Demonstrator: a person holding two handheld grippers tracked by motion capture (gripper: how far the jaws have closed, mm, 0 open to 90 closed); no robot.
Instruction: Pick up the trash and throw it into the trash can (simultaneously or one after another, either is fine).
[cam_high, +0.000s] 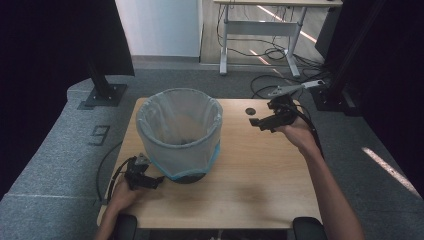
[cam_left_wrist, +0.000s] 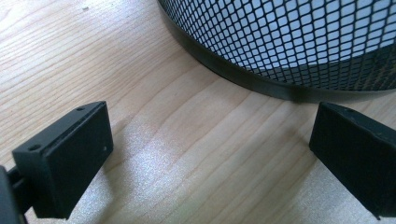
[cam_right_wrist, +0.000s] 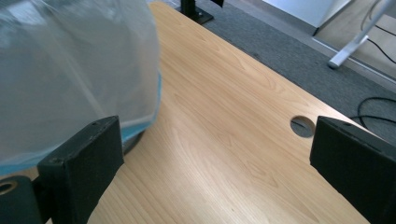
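A black mesh waste bin (cam_high: 179, 132) lined with a translucent bag with a blue hem stands on the left half of the wooden table (cam_high: 260, 170). My left gripper (cam_high: 152, 181) rests low at the bin's front left foot. In the left gripper view its jaws stand wide apart, with bare wood between them (cam_left_wrist: 210, 158) and the bin's mesh wall (cam_left_wrist: 299, 42) just ahead. My right gripper (cam_high: 257, 122) hovers to the right of the bin, pointing toward it. Nothing lies between its jaws (cam_right_wrist: 215, 168) but tabletop, and the bag (cam_right_wrist: 70, 70) bulges at the left.
A round cable hole (cam_high: 250, 110) pierces the table near its far edge, also seen from the right gripper as the hole (cam_right_wrist: 302, 126). Grey carpet surrounds the table. A black stand base (cam_high: 102, 92) sits at the back left, and a desk frame (cam_high: 260, 30) with floor cables (cam_high: 270, 82) stands behind.
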